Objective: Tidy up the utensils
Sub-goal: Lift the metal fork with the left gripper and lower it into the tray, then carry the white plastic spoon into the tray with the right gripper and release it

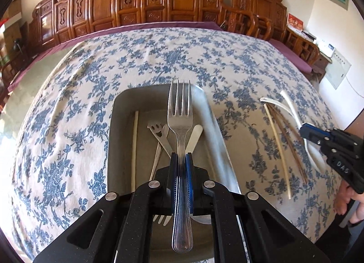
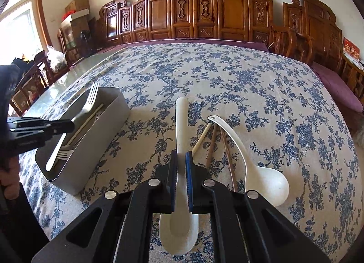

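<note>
Left gripper (image 1: 181, 160) clamps a shiny steel fork (image 1: 180, 113) by its handle, tines forward, over the grey bin (image 1: 118, 113). Right gripper (image 2: 181, 160) grips a white spoon (image 2: 180, 126) above the floral surface (image 2: 250, 85).

Your left gripper (image 1: 182, 160) pinches a shiny fork (image 1: 180, 113) over the gray box (image 1: 118, 113). More forks and a white stick lie inside. Chopsticks (image 1: 286, 140) lie on the flowery cloth (image 1: 68, 103) beside it.
</note>
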